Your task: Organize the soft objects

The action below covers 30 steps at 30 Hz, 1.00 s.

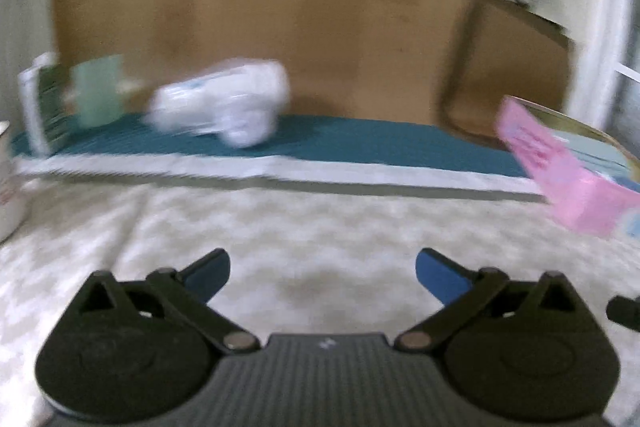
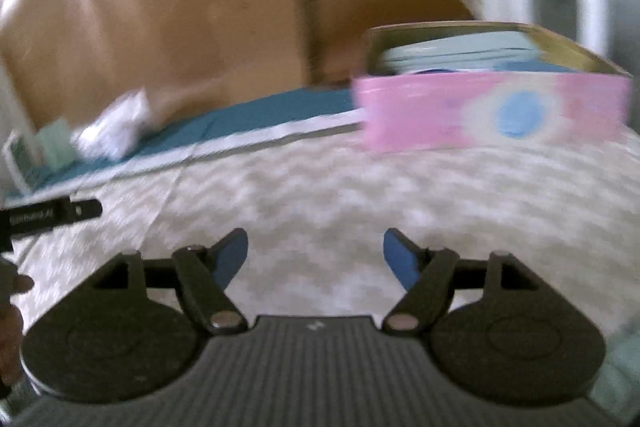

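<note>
Both hand-held grippers are held open and empty over the patterned cover.

Nothing is seen between the jaws of the left hand-held gripper (image 1: pixel 323 273) or the right hand-held gripper (image 2: pixel 316 253). Beyond them, a white pack (image 1: pixel 224 103) is seen lying on a teal mat (image 1: pixel 360 143), well apart from a pink box (image 2: pixel 492 111) filled with pale blue folded items (image 2: pixel 460 53). Everything is blurred.

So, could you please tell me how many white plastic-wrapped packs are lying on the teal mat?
1: the white pack lies on the teal mat, right of the green items by the cardboard; others may be hidden.
</note>
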{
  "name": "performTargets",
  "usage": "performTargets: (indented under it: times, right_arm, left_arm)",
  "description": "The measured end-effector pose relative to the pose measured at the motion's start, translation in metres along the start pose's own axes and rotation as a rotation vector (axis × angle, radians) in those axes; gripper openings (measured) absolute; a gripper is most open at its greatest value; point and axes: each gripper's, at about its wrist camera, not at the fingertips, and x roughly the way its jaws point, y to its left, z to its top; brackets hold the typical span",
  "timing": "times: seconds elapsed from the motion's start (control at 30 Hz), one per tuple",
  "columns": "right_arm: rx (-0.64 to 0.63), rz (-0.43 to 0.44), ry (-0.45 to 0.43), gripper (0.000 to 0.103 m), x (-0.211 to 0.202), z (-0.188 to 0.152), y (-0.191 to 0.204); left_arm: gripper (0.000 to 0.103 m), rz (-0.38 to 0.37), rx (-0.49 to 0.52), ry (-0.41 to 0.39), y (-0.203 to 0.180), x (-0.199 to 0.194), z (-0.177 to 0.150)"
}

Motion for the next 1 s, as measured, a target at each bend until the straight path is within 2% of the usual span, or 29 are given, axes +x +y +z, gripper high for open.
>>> performTargets:
  times: [0.17, 0.3, 0.53, 0.6, 0.77, 0.9, 1.0]
  right_arm:
    - [0.111, -0.080, -0.095, 0.083, -0.043, -0.006, -0.024]
    - [0.138, -0.114, -0.128, 0.083, -0.059, -0.009, -0.030]
    - [0.131, -0.126, -0.183, 0.088, -0.066, 0.012, -0.036]
    - [0.126, -0.130, -0.197, 0.090, -0.067, 0.015, -0.036]
    - [0.117, -0.159, -0.230, 0.101, -0.078, 0.023, -0.032]
    - [0.083, -0.216, -0.249, 0.103, -0.088, 0.026, -0.025]
    - [0.088, -0.235, -0.239, 0.103, -0.090, 0.021, -0.021]
  left_arm:
    - [0.103, -0.117, 0.126, -0.017, -0.051, -0.012, 0.014]
    - [0.103, -0.185, 0.181, -0.043, -0.078, -0.022, 0.024]
    - [0.103, -0.207, 0.301, -0.219, -0.113, -0.045, 0.050]
    - [0.103, -0.236, 0.335, -0.244, -0.119, -0.048, 0.058]
    - [0.103, -0.302, 0.404, -0.302, -0.133, -0.051, 0.062]
    - [0.103, -0.377, 0.413, -0.276, -0.137, -0.046, 0.060]
    - [0.103, -0.397, 0.367, -0.250, -0.128, -0.036, 0.052]
